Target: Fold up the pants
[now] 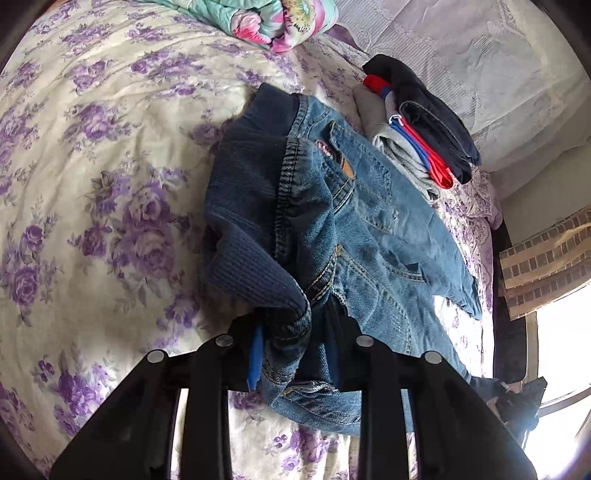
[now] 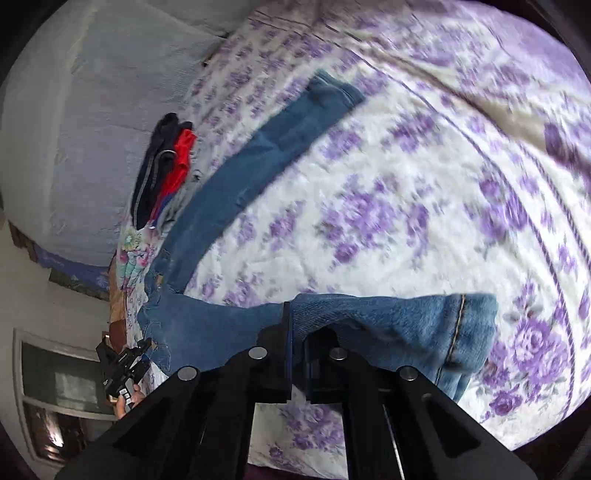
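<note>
two grippers are both clamped on one pair of blue jeans point(image 1: 354, 221) spread across a bedspread point(image 1: 92, 166) of cream cloth printed with purple roses. in the left wrist view, going from left to right, bare flowered bedspread fills the left side; then comes the jeans' dark ribbed waistband, bunched and lifted, with the left gripper point(image 1: 291, 347) at the bottom middle, its jaws narrow and pinched on the denim at the waist beside blue pads; the seat and pockets run away to the right, lying flat, and just beyond them sits a stack of folded clothes point(image 1: 424, 129) in grey, blue, red and navy, next to a pale lace-patterned pillow point(image 1: 480, 55). a rolled quilt in pink and teal point(image 1: 273, 22) lies at the top edge. in the right wrist view, blurred, the folded stack sits at the left by the pillow, one leg stretches diagonally up the bed, and the other leg runs level across to its stitched hem; the right gripper point(image 2: 297, 354) has its jaws closed tight on that leg, near the cuff.
</note>
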Motion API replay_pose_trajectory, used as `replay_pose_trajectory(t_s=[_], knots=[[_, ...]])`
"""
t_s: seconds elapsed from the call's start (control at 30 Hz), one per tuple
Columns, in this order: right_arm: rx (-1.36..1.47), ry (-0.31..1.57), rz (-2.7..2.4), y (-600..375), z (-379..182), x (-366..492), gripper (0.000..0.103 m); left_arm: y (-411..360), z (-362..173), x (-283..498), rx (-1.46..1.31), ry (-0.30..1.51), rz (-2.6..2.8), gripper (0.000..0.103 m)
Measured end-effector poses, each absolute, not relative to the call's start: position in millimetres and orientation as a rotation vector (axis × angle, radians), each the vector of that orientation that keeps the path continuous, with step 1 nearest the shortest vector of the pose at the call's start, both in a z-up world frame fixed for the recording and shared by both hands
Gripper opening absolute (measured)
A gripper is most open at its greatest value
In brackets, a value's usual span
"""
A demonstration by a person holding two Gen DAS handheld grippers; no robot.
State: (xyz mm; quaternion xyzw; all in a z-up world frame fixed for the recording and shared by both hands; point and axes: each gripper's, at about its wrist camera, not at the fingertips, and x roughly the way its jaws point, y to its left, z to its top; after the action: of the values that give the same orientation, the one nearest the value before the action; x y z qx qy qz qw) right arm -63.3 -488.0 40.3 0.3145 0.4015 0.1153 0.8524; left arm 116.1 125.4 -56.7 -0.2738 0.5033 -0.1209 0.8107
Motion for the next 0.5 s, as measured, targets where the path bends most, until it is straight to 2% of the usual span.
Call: replay_pose_trajectory(t_s=[0.1,0.17,0.27,0.4,0.43,0.5], knots=[[0.359,0.526,0.379,-453,130,-93,0.005,131,-12,103,-0.583,0.963,-0.283,0.021],[0.265,0.499,0.429,-446,145,-109,0.005,140,13,84,-0.573,0.897,-0.272,0.021],[0.332,0.699,0.41,-467,93,-106,0.006,151,12,54,-0.554,0.911,-0.235,0.021],[0.549,1.055,0.21,-506,-49,-107,0.006,158,-54,30,-0.532,1.059,-0.148,0.02],[0.624,1.033,0.224,-512,-68,-113,0.006,164,-71,26,-0.565,1.082,-0.147,0.019],[0.742,0.961,0.245,-526,-70,-119,0.004,171,-83,22,-0.648,1.069,-0.182,0.019]])
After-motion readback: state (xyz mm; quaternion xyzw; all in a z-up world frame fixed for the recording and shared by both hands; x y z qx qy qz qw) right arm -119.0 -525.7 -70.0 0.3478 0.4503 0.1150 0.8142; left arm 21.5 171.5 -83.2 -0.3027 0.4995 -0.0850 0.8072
